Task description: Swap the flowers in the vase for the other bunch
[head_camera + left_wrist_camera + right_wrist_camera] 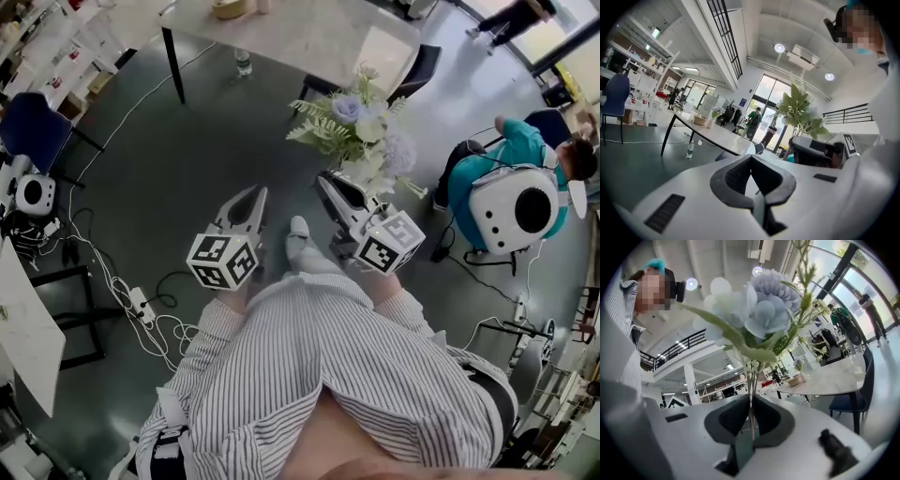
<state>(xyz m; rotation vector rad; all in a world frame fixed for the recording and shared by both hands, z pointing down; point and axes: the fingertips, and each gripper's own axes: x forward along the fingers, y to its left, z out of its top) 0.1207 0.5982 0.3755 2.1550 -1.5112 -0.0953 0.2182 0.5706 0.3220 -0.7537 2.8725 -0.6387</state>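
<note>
From the head view, a person in a striped shirt [309, 366] stands on a dark floor [187, 169]. The left gripper [251, 199] points ahead, with no thing at its tips. The right gripper [330, 185] is just beside it. At the right gripper's tips is the bunch of flowers [361, 131], with a pale blue bloom, white blooms and green leaves. The bunch is up in the air, between the person and a big pale table [309, 33]. A bottle [243, 63] stands on the floor under the table edge. White cables [122, 291] lie on the floor at the left. A blue chair [33, 131] is far off at the left. A seated person [506, 159] in a teal top is at the right.

In the left gripper view, the left gripper [751, 164] has its jaws pressed together with nothing between them. Past it are the table [717, 133], the bottle [690, 149] and the blue chair [614, 96]. The right gripper [820, 152] shows at the right, with green leaves of the bunch of flowers [799, 110] above it.

In the right gripper view, the right gripper [751, 416] pinches the thin stems of the bunch of flowers [761, 310]. The stems stand up between the jaws, and the blue bloom is above them. The table [829, 378] is behind, at the right.
</note>
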